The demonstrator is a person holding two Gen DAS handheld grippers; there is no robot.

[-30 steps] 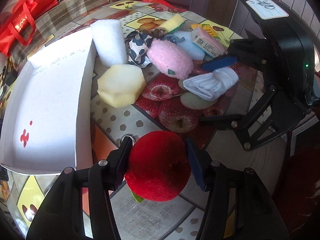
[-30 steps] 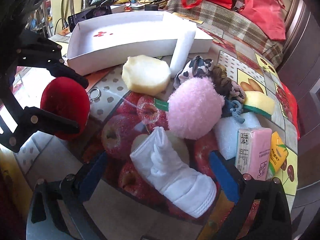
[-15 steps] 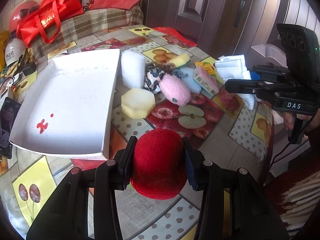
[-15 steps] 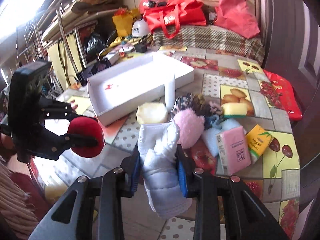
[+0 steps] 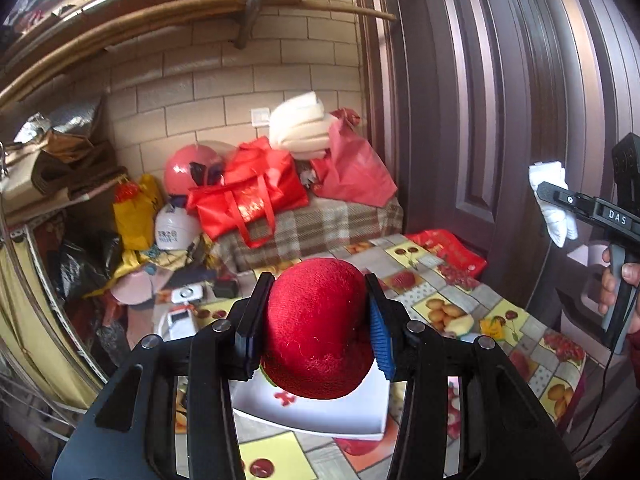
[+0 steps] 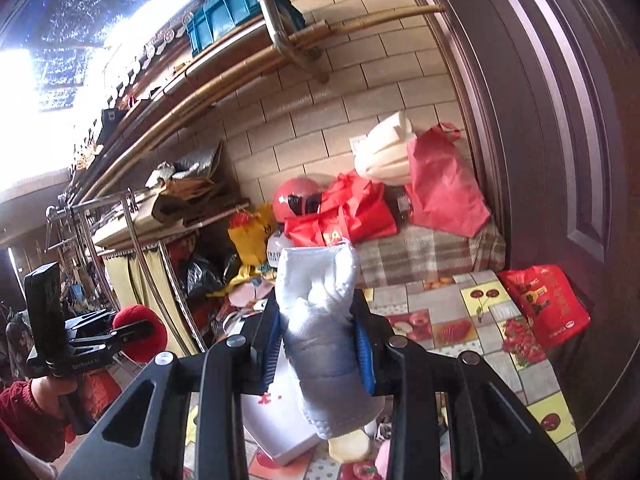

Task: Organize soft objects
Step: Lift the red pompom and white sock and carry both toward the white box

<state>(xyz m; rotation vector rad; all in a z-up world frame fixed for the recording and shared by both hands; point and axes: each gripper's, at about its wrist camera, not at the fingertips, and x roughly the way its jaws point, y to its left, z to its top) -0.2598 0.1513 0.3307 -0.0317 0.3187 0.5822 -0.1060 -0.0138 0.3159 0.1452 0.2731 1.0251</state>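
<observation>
Two soft items are being held above the white tray [image 5: 320, 412]: red ball [image 5: 318, 328] clamped by left gripper [image 5: 316, 334], white sock [image 6: 320, 328] by right gripper [image 6: 318, 344].

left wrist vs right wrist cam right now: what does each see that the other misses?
Left wrist only: the white box nearly whole under the red plush ball, which the left gripper clamps in close-up; the right hand on its handle.

Right wrist only: the bright skylight, the blue crate on the top shelf, a pale yellow sponge below, and the white sock clamped close-up in the right gripper.

Both: ball, sock, red bags, pink helmet, fruit-print tablecloth.
</observation>
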